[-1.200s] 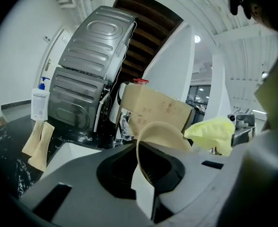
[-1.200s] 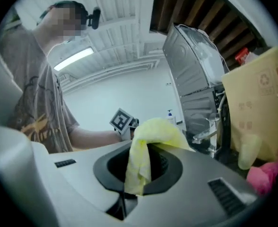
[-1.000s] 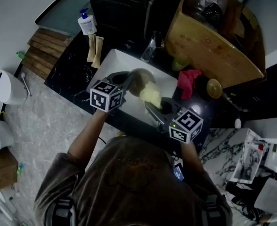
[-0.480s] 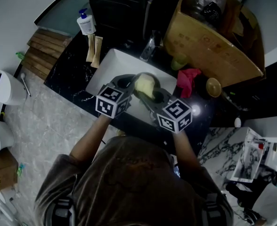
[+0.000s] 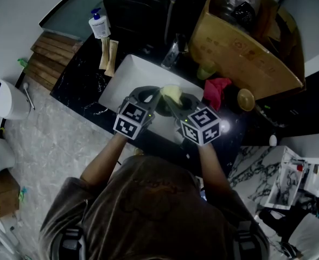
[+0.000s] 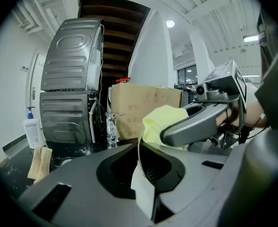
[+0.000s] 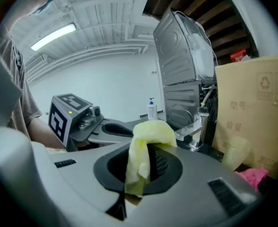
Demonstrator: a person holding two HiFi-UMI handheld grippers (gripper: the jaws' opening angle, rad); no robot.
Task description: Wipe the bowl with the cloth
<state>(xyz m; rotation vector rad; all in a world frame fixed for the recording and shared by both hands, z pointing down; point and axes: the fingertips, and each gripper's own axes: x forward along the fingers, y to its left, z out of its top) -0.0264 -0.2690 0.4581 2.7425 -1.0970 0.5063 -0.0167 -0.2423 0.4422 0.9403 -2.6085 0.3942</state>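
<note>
I judge the wipe to be under way. My left tongs [image 6: 143, 167] are shut on the bowl [image 6: 143, 193], pinching its thin wall. From that side I see the bowl almost edge-on, as a pale sliver rising between the jaws. My right tongs [image 7: 144, 164] are pinched on the cloth [image 7: 148, 134]. One yellow fold bunches over the tips and another hangs down between the jaws.

From above, both tongs meet over the sink [image 5: 126, 73], which is set into the black bench [image 5: 75, 77]. The cloth sits at the far ends of the two pairs, and the tongs hide most of the bowl there. In the left gripper view the cloth lies just past the bowl's upper rim, with a jaw of the right tongs lying across it. It looks pressed to the rim, though I cannot see the contact itself.

Next I would drag the cloth along the rim and down into the hollow. That calls for a firm hold on the left, so the bowl does not swivel in its thin pinch. The right grip must stay tight enough that the cloth does not pull free.
</note>
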